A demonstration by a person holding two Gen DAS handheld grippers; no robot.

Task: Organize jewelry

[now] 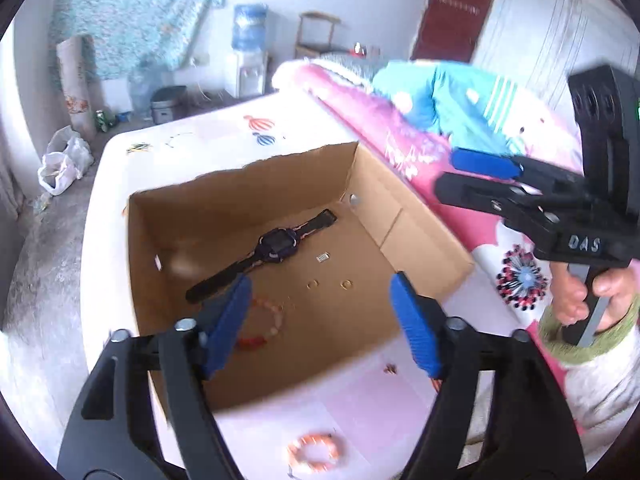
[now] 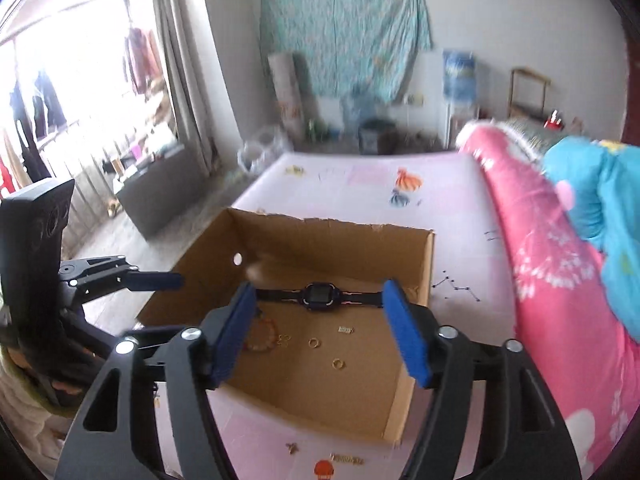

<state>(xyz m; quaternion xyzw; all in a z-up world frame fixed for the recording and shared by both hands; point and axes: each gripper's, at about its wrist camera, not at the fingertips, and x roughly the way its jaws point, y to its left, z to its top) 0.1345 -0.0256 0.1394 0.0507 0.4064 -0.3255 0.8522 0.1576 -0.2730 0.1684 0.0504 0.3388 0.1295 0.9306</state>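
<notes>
Bed (image 2: 360, 176) – box (image 2: 304, 226) open-topped | watch (image 2: 318, 295) inside | jaws apart

Left gripper (image 1: 322, 322) gapes empty above the cardboard box (image 1: 420, 236); watch (image 1: 276, 244) (black strap) lies beyond its fingertips

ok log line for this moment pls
left gripper open, empty | right gripper open, empty | watch in box | bracelet outside
</notes>
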